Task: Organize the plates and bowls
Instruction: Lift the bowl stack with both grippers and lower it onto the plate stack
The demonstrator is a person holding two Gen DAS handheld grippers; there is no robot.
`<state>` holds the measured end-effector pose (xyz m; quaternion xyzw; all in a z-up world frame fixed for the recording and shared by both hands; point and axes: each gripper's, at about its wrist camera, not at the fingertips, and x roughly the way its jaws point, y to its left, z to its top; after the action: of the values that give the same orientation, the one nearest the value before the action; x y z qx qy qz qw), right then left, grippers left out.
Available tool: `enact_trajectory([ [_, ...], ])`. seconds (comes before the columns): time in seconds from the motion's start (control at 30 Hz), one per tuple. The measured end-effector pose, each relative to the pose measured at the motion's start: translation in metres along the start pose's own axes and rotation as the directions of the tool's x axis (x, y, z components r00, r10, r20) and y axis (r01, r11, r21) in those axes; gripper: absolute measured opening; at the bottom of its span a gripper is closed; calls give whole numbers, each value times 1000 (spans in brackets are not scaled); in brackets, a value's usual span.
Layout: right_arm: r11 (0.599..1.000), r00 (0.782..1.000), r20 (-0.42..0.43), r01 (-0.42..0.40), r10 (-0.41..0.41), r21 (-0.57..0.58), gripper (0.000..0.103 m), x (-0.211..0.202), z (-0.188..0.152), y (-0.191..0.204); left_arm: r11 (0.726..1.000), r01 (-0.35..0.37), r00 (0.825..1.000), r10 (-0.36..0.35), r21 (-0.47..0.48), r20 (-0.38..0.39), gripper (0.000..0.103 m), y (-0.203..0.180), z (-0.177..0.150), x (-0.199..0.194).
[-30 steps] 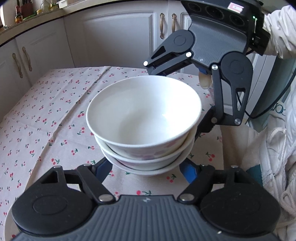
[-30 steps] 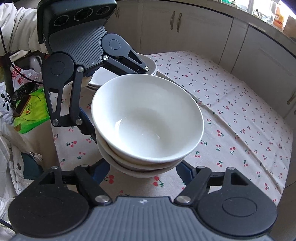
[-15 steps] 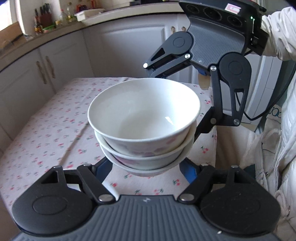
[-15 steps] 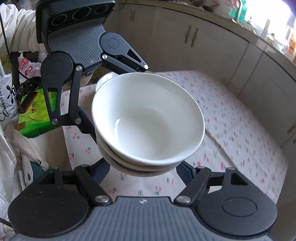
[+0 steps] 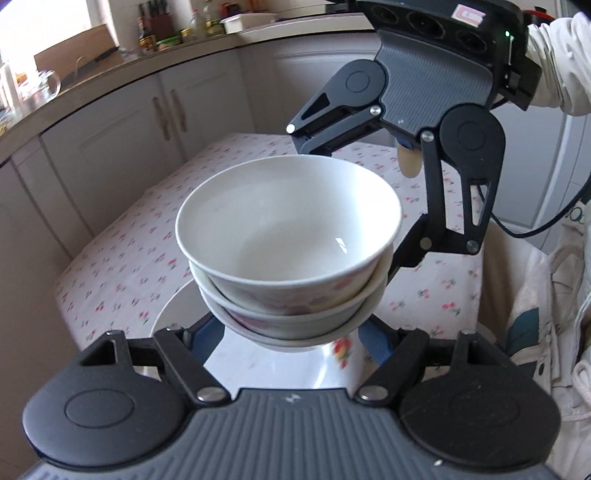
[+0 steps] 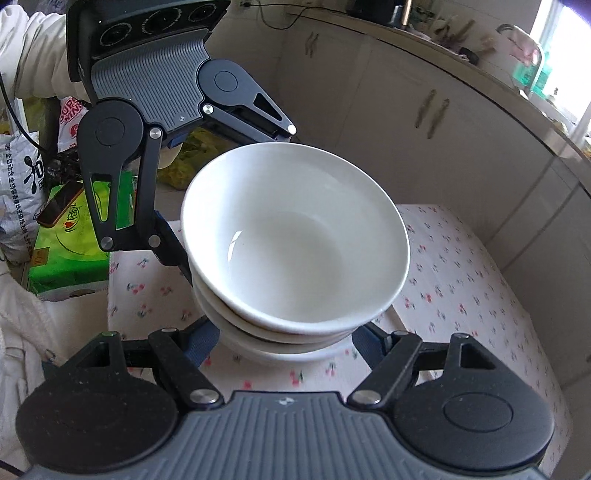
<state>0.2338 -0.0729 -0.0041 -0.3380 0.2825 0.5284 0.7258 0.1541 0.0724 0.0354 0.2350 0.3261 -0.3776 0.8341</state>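
Note:
A stack of three white bowls hangs in the air above the cherry-print table. My left gripper is shut on the lowest bowl from the near side, its blue pads against the bowl's wall. Opposite it, my right gripper is shut on the same bowl stack, its pads at the lowest bowl. A white plate with a small flower print lies on the table right under the stack in the left wrist view.
Cream cabinets and a counter with bottles run behind the table. Beside the table stand a green tissue pack with a phone on it and printed bags. White sleeves hold the grippers.
Both grippers have carried the bowl stack upward and sideways over the table. The white plate has come into view beneath it, and the table's edges now show.

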Motion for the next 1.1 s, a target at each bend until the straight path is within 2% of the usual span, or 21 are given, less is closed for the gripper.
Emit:
enact_trajectory([
  [0.37,1000,999,-44,-24,24,0,82,41,19,-14,998,-5,1000,4,-57,-10,79,31,-28,10],
  [1.1,1000,997,-77,-27,28,17,82,56,19,-17,992,27,1000,-27,-123,7,79,41,-40,19],
])
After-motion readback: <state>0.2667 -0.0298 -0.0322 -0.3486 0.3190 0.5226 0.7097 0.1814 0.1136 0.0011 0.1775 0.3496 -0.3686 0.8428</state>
